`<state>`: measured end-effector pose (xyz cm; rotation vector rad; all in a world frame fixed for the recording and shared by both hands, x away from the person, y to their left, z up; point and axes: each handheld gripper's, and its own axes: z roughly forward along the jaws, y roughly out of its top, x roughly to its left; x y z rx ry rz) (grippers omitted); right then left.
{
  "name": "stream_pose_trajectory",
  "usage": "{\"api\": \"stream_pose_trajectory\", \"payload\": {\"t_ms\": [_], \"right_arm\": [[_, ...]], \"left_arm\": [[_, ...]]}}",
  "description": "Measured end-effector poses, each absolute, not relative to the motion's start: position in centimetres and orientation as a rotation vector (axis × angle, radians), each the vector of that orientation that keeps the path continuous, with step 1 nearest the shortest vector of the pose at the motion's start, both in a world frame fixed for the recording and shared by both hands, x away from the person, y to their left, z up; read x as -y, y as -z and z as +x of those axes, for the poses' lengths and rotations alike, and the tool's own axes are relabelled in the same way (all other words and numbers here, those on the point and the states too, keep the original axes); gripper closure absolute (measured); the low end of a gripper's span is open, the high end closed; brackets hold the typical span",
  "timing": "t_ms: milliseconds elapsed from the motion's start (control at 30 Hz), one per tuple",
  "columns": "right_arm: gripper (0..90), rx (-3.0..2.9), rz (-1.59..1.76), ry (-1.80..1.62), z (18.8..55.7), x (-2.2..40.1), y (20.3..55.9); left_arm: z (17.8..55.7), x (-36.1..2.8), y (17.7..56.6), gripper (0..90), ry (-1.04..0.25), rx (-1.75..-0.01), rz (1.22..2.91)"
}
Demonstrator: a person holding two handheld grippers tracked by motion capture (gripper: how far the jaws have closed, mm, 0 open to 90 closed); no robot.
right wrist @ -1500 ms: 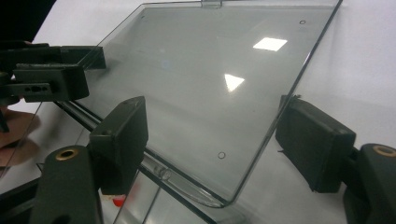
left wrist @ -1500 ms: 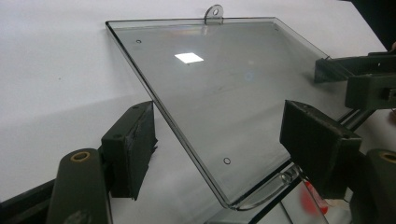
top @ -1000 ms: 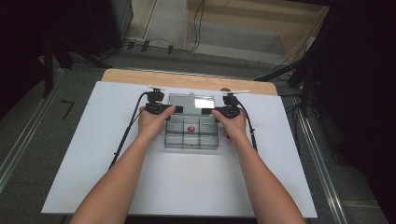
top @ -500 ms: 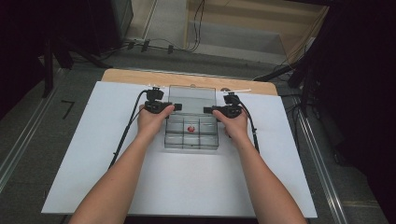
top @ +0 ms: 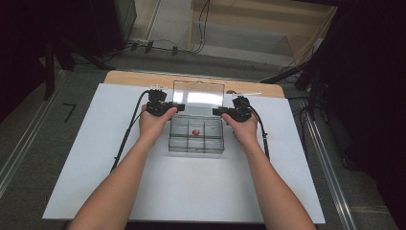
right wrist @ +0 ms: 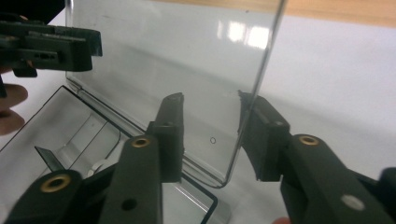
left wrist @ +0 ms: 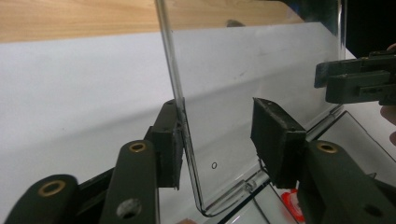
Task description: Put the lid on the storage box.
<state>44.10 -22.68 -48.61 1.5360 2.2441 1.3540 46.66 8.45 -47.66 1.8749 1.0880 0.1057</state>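
Lid [top: 198,93] now upright, raised since.

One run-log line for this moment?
left gripper: closing astride lid edge, open | right gripper: same | lid: upright | box: red item inside

The only readable sign is a black "7" mark on the grey floor [top: 70,111] left of the table.

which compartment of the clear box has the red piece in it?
The middle-column compartment, about halfway back in the clear box. It alone holds the red piece; the cells around it show no red.
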Motion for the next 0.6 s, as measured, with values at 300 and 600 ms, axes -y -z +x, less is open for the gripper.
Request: {"api": "stream_pose_trajectory", "payload": {"t_ms": [300,600], "right_arm": [[66.3,-2.222,1.402,-1.33,42.7,22.8,48.3],[66.4,-2.224,1.355,-1.298,42.2,22.6,48.1]], "left_arm": [[46.2,-8.4,46.8,56.4,-0.136,-1.016,1.87],[46.0,-8.8,45.6,55.8,-0.157,-0.96,1.842]]}}
